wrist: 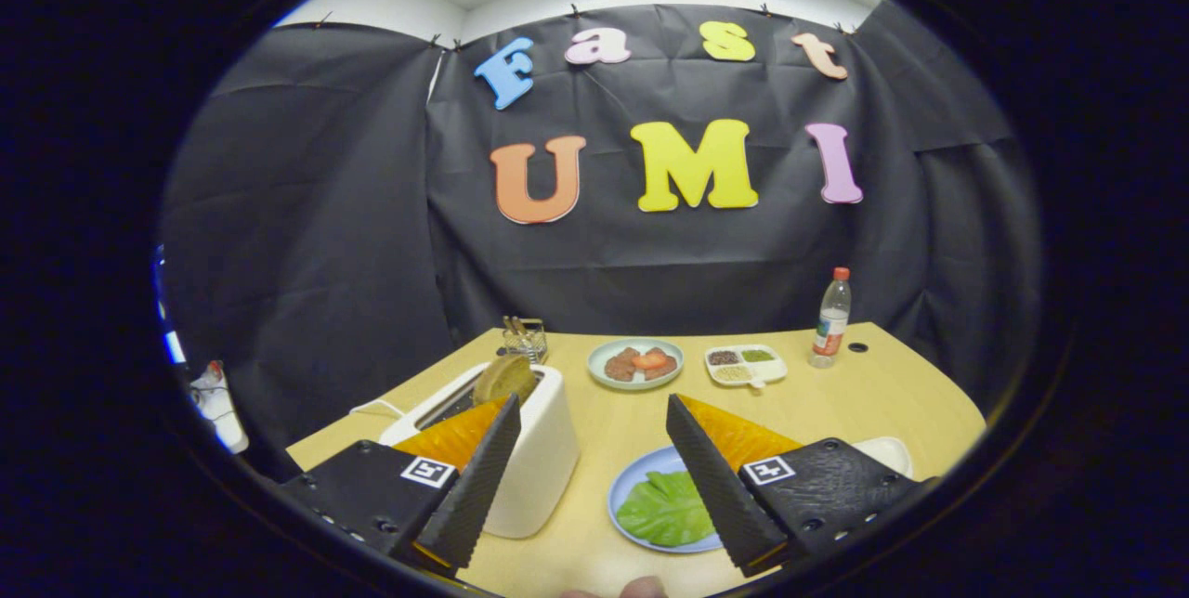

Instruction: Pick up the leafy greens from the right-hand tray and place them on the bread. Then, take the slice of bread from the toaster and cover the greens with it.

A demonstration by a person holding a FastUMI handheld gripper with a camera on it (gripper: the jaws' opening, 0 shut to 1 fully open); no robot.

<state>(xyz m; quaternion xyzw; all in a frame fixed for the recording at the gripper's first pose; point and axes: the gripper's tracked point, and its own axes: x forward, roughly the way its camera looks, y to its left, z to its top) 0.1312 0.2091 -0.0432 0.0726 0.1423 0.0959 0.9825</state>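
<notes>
Gripper view: claw point(585, 477) spread wide, nothing between its fingers, held above the counter point(836, 403). Greens point(664, 510) lie on a blue plate point(641, 477) just ahead of the right finger, partly tucked behind it. Toaster point(534, 459) sits just ahead of the left finger with a brown bread slice point(506, 378) sticking up from its slot. Beyond the fingers: a plate of meat point(635, 363), a small divided dish point(745, 365), a bottle point(832, 317), all well apart from the claw.

Step looks like the first one, going for the greens (not yet gripped). Base bread for the greens: cannot tell where it is. Next move calls for shifting right and down so both fingers straddle the leaf, then closing gently, since a thin leaf may slip or tear.
</notes>
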